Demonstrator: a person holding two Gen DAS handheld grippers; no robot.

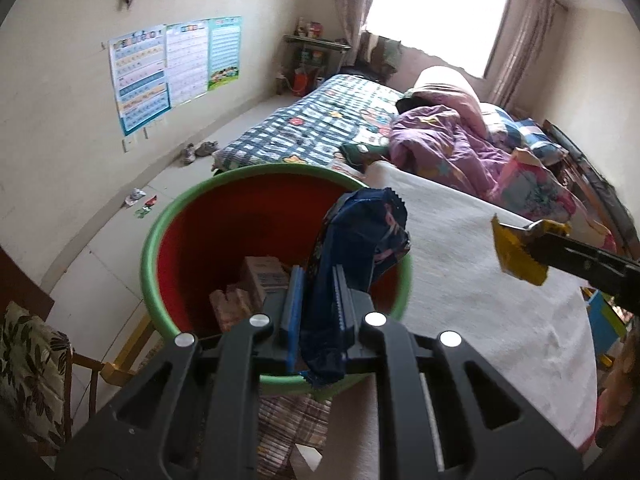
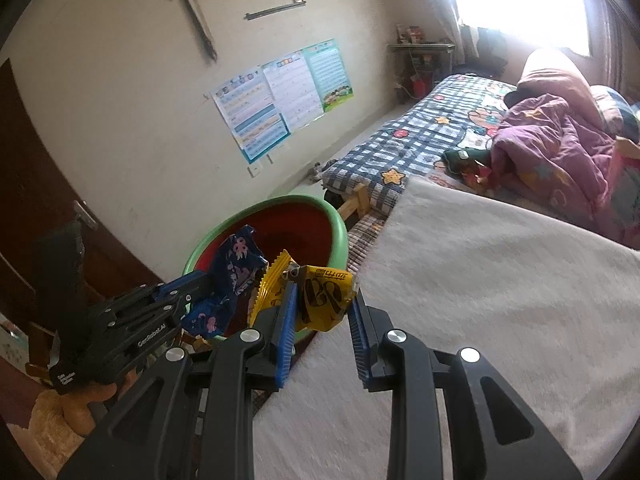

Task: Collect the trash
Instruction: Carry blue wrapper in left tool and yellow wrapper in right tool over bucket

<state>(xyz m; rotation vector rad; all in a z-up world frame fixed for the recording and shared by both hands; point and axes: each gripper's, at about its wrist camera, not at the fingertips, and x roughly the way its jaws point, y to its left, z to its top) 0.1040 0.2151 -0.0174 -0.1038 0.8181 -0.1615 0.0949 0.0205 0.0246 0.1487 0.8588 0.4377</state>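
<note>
Both wrappers in hand, bin right there

Left tool [image 1: 316, 296] is clamped on the dark blue wrapper [image 1: 360, 248] right over the green-rimmed bin [image 1: 154, 240], so that drop looks safe. Right tool [image 2: 324, 312] pinches the yellow wrapper [image 2: 320, 292] by an edge, near the bin's rim on the bed [image 2: 480, 300] side. Let go there and I'd guess it flutters onto the blanket. A few scraps [image 1: 140, 200] sit on the floor beyond the bin.

Home bedroom, bed [image 1: 320, 120] with checked cartoon quilt, rumpled pink duvet [image 1: 448, 140], curtained window [image 1: 436, 12], wall charts [image 1: 176, 68]
</note>
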